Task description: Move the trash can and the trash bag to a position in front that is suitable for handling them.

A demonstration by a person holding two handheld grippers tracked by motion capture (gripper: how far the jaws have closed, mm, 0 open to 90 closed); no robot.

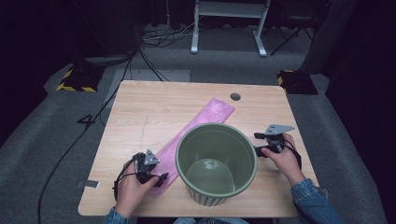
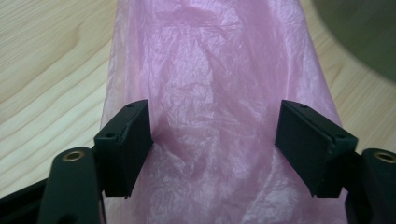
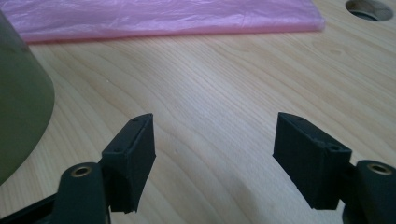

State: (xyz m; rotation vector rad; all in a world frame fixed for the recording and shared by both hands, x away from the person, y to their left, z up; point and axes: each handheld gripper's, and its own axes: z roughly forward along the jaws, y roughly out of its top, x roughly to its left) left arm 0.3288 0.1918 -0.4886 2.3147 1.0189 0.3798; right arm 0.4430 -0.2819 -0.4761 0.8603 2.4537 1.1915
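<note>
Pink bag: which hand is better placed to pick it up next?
Probably the left. The left tool is open right over the pink bag, while the right tool is over bare table, beyond the green bucket.

Black tongs (image 1: 161,178), denim sleeves (image 1: 314,196)

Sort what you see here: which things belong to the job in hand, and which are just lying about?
In the job:
pink plastic bag
green bin
left tongs, open over the bag
right tongs, open

Lying about:
cables
white frame legs
</note>
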